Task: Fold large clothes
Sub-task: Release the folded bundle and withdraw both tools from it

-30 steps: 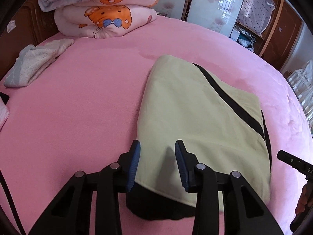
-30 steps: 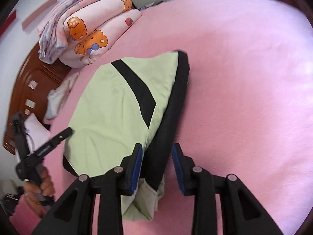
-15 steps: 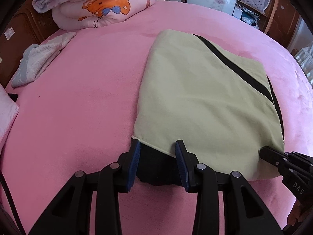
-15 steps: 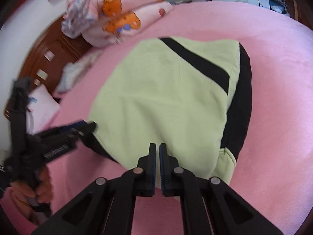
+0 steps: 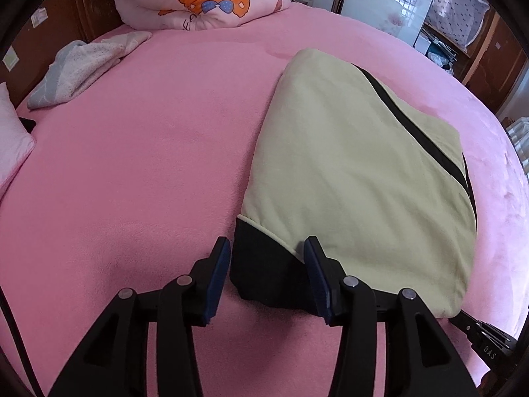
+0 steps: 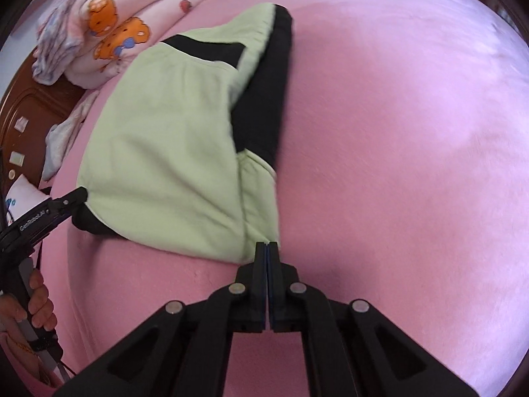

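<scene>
The garment lies folded on the bed, long axis running near to far. My left hand-held gripper, jaws just widened, straddles its near left corner unclamped. My right hand-held gripper is clenched at the near right corner; whether cloth is pinched, I cannot tell.

Right gripper closed fully and moved to the near corner of the green garment, left gripper opened wider around its black hem corner
</scene>
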Action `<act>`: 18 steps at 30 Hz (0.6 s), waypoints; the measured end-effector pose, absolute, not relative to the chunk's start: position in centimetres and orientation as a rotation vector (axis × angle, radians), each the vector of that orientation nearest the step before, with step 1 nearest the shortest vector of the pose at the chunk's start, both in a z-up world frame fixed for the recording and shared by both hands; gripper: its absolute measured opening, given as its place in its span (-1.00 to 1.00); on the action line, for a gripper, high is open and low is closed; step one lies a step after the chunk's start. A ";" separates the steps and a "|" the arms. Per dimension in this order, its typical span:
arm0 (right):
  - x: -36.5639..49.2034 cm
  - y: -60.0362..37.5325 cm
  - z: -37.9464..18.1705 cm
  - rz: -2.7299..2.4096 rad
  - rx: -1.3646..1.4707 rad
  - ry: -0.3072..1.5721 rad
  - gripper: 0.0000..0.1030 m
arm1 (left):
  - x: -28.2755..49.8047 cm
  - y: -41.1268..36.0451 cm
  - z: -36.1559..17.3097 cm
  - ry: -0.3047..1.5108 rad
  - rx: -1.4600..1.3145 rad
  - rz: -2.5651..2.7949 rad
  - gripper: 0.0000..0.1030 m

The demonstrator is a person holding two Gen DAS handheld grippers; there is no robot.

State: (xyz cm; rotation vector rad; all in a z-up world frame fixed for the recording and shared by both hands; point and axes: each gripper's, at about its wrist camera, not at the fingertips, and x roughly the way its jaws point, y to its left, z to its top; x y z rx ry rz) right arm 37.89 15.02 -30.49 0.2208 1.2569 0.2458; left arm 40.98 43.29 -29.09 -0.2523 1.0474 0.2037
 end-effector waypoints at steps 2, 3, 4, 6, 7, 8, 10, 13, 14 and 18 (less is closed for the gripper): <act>37.2 14.5 -30.5 0.221 0.237 1.257 -1.00 | 40.2 42.9 -28.9 1.047 -0.268 0.212 -0.11; 36.8 14.3 -30.5 0.212 0.251 1.254 -1.00 | 39.4 42.7 -29.0 1.048 -0.278 0.221 -0.11; 36.2 14.0 -30.5 0.204 0.265 1.253 -1.00 | 38.6 42.4 -29.2 1.056 -0.293 0.221 -0.11; 34.9 13.4 -30.6 0.184 0.282 1.258 -0.99 | 36.9 41.8 -29.6 1.088 -0.318 0.220 -0.11; 34.2 13.1 -30.6 0.176 0.282 1.262 -0.99 | 35.9 41.4 -29.8 1.110 -0.326 0.226 -0.11; 33.2 12.9 -30.5 0.170 0.275 1.262 -0.99 | 34.8 41.0 -30.0 1.123 -0.332 0.228 -0.11; 31.2 12.4 -30.3 0.160 0.266 1.262 -0.98 | 32.0 39.7 -30.5 1.155 -0.345 0.227 -0.11; 27.5 10.5 -30.3 0.122 0.296 1.295 -0.66 | 28.1 37.4 -30.9 1.206 -0.336 0.232 -0.11; 26.2 9.8 -30.3 0.106 0.304 1.311 -0.61 | 26.7 36.6 -31.0 1.227 -0.331 0.232 -0.11; 20.3 6.5 -29.7 0.054 0.310 1.357 -0.55 | 20.1 33.0 -31.2 1.327 -0.309 0.227 -0.11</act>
